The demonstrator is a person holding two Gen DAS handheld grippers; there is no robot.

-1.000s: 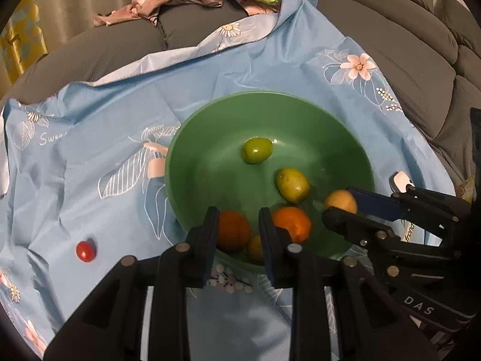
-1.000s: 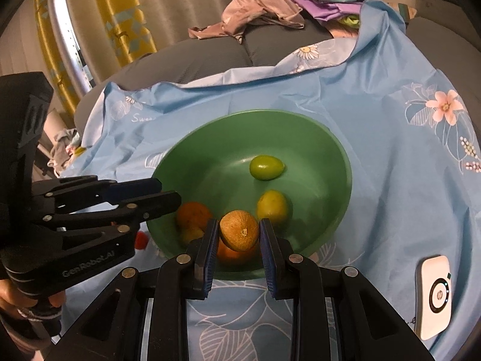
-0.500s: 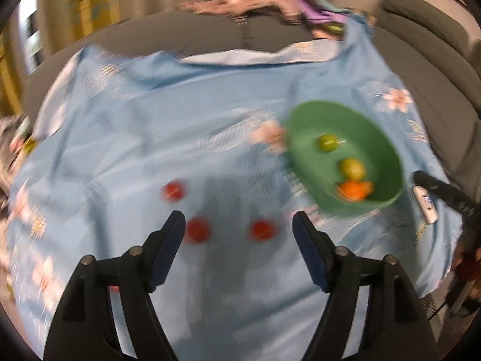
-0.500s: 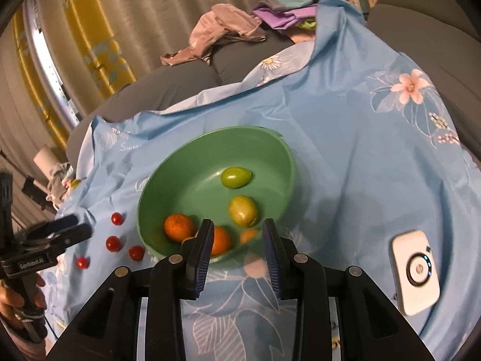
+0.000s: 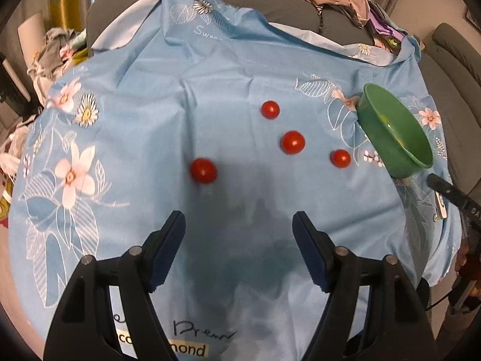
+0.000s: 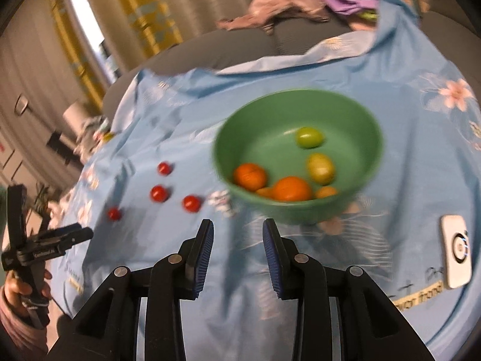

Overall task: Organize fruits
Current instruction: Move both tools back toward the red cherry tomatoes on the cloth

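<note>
Motion blur softens the green bowl (image 6: 300, 150); its near wall hides part of the small orange fruits (image 6: 326, 192).

Four red tomatoes (image 5: 203, 170) on the cloth; one green bowl (image 6: 354, 111); inside, two oranges (image 6: 250, 176), two green fruits (image 6: 309, 137).

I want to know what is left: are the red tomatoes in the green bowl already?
Out. All four red tomatoes lie on the blue cloth, beside the green bowl.

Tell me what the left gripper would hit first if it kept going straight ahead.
Probably bare blue tablecloth: the open left gripper points between two cherry tomatoes, the nearest just left of its line. Depth is unclear.
</note>
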